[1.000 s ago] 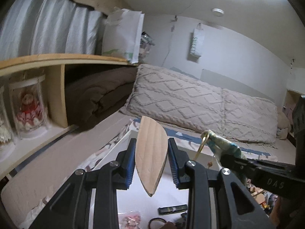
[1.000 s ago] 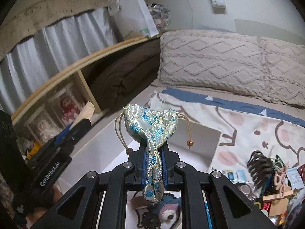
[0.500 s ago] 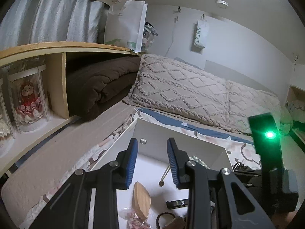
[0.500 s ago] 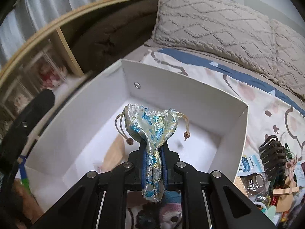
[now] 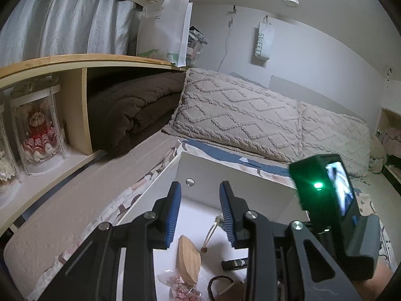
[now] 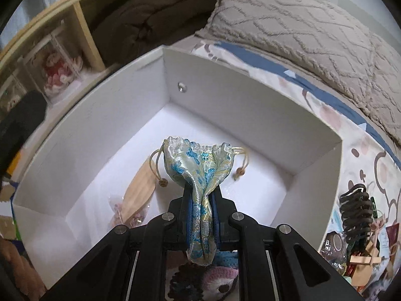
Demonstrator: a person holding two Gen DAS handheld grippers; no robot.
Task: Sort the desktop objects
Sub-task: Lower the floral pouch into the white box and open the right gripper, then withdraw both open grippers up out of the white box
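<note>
In the right wrist view we see the right gripper (image 6: 201, 200) with its jaws clamped tight on a blue-and-gold brocade drawstring pouch (image 6: 200, 170), whose gathered mouth fans out above the fingertips and whose tail hangs down between the black arms; two cords with small beads dangle from either side of the pouch. The pouch hangs over the inside of a white box (image 6: 250, 115), above the box floor. On that floor, to the left of the pouch, lies a flat wooden leaf-shaped piece (image 6: 140, 188), its lower end resting on a small clear bag of pink bits (image 6: 125, 213). A knitted toy (image 6: 215, 278) shows below the jaws, partly hidden by the gripper arms. In the left wrist view we see the left gripper (image 5: 199, 213) with its blue pads (image 5: 174, 213) standing a narrow gap apart and nothing between them, held over the near side of the same box (image 5: 225, 183). Beneath it lie the wooden piece (image 5: 188, 258), the clear bag (image 5: 180, 288), a small black stick-shaped object (image 5: 234, 264) and a dark loop (image 5: 220, 283); one bead of the pouch cord (image 5: 204, 250) hangs in view. To the right stands the right gripper's body with a green light (image 5: 318, 185). Outside the box, at right, we note a heap of small things including a dark claw hair clip (image 6: 356, 210) on a patterned sheet (image 6: 363, 150). Beyond are knitted pillows (image 5: 238, 115), a folded brown blanket (image 5: 130, 110) in a wooden shelf (image 5: 75, 60), and a doll (image 5: 37, 130) in a clear case.
</note>
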